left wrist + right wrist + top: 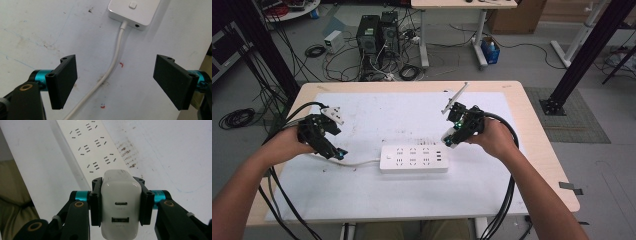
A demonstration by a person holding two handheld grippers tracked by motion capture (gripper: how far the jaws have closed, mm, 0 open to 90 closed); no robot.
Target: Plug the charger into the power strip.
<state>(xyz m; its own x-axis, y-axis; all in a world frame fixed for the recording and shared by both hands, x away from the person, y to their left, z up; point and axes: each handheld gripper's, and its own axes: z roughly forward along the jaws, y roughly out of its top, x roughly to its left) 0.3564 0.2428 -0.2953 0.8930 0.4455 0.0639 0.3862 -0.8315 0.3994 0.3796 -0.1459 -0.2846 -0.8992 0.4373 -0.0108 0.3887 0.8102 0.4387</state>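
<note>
A white power strip (414, 159) lies flat at the middle of the table, its white cord (357, 163) running off to the left. My right gripper (451, 138) is shut on a white USB charger (120, 205), held just above and right of the strip's right end; the strip's sockets (91, 147) lie beyond the charger. My left gripper (337, 154) stands open over the cord (110, 72), near the strip's switch end (132, 11), with nothing pressed between its pads.
A white mat (412, 120) covers the wooden table (537, 145). Black cables trail from both grippers off the front edge. Beyond the table stand computer towers (377, 32) and loose floor cables.
</note>
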